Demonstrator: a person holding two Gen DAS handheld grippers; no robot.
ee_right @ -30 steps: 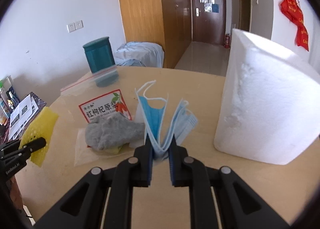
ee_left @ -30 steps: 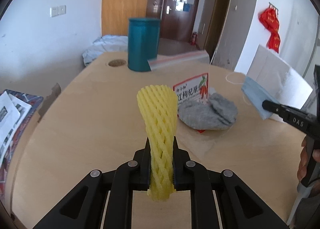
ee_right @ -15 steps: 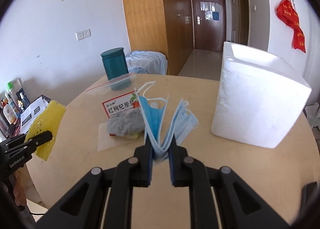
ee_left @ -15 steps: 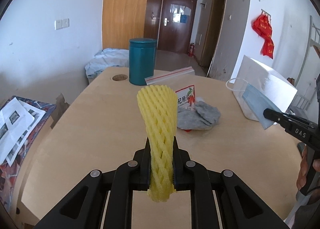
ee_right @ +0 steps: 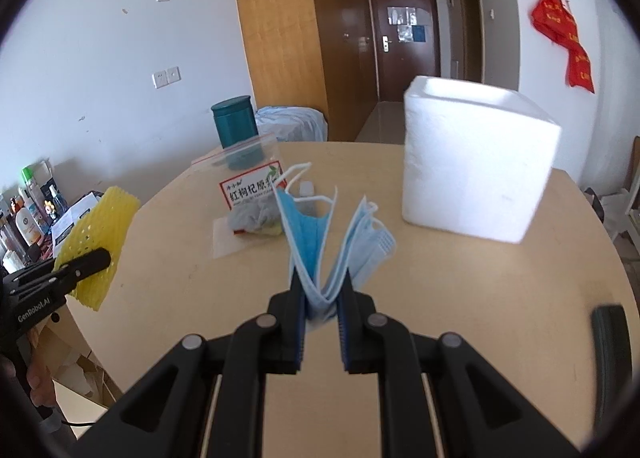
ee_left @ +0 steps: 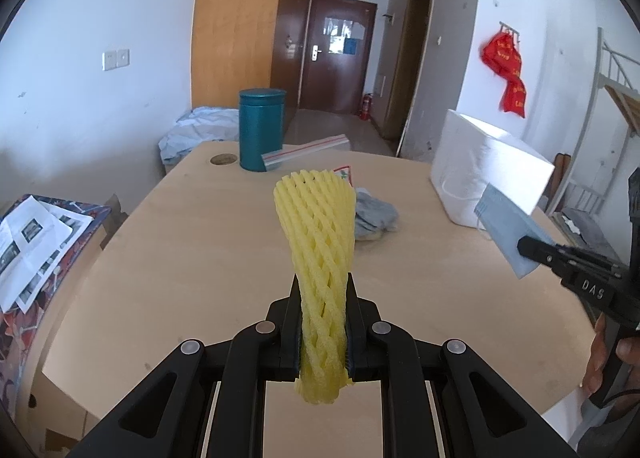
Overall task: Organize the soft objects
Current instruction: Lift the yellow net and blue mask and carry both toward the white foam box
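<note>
Grey cloth (ee_left: 374, 214) half behind net (ee_left: 320, 254)

Bare wood is lying open across the near half of the desk (ee_left: 180, 258) — room to pass. Blocking the far middle: a grey cloth (ee_left: 374, 214) on a red-labelled packet (ee_right: 250, 188). The white foam box (ee_right: 476, 162) is standing far right, a teal canister (ee_left: 261, 128) far left.

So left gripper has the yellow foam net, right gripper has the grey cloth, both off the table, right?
Not the cloth. The right gripper is shut on blue face masks, as the right wrist view shows; the grey cloth lies on the table. The left gripper does hold the yellow foam net.
</note>
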